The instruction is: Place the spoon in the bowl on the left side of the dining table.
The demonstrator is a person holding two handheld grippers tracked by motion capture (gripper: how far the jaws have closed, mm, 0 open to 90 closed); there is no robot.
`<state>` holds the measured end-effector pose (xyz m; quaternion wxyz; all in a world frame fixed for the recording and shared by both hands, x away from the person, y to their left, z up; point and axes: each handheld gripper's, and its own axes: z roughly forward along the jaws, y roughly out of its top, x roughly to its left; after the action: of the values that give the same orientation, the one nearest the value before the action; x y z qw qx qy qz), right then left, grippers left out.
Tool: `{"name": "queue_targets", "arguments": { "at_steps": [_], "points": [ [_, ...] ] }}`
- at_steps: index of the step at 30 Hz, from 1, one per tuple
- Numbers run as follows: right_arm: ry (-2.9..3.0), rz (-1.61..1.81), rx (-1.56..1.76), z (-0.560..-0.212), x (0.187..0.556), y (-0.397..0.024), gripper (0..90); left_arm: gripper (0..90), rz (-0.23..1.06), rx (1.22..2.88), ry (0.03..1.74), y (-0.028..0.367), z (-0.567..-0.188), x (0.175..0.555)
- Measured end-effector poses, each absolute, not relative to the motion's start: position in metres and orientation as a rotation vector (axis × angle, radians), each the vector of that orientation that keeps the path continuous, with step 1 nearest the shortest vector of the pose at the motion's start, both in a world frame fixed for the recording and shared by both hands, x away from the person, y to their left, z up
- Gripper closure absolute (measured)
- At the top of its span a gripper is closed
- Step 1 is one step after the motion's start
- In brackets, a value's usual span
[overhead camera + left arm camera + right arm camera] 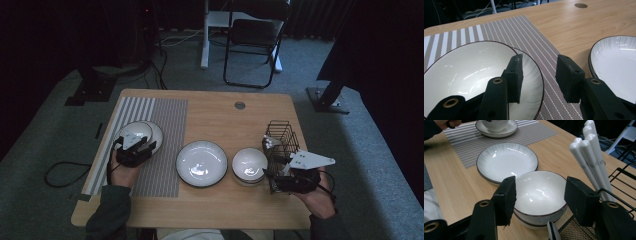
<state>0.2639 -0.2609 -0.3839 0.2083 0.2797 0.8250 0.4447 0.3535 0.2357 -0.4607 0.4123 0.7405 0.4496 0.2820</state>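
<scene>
Two claws stand wide and empty: your left claw (537,75) straddles the rim of the dark-rimmed white ceramic bowl (474,75) just below it, so close there next, while your right claw (540,200) faces another white bowl (540,195) just ahead.

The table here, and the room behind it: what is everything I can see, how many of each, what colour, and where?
Table: one, light wood, centre.
Placemat: one, grey and white striped, table's left side.
Small plate: one, white with dark rim, on the placemat.
Bowl on that plate: one, white.
Large plate: one, white with dark rim, table's middle.
Second bowl: one, white, right of the large plate.
Wire basket: one, black, table's right edge.
Utensil handles: several, white, standing in the basket.
Chair: one, black, behind the table.
Left gripper: black, open, at the bowl on the placemat.
Right gripper: black, open, by the basket.
</scene>
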Motion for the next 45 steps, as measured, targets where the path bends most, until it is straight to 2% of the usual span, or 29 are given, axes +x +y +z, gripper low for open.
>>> {"name": "queue_targets", "arguments": {
  "at_steps": [16, 24, 35, 45],
  "points": [
    [2.276, 1.247, 0.816, -0.396, 0.259, -0.281, 43.9, 58.1, 0.706, 1.868, 1.128, 0.235, -0.462, 0.354],
    [2.284, 1.235, 0.822, -0.405, 0.261, -0.286, 56.6, 58.0, 0.706, 1.871, 1.127, 0.234, -0.462, 0.354],
    [2.21, 1.236, 0.865, -0.403, 0.259, -0.296, 78.6, 58.0, 0.705, 1.87, 1.126, 0.234, -0.462, 0.354],
    [2.216, 1.18, 0.894, -0.407, 0.264, -0.299, 81.1, 58.0, 0.704, 1.876, 1.126, 0.233, -0.463, 0.354]
  ]
}}
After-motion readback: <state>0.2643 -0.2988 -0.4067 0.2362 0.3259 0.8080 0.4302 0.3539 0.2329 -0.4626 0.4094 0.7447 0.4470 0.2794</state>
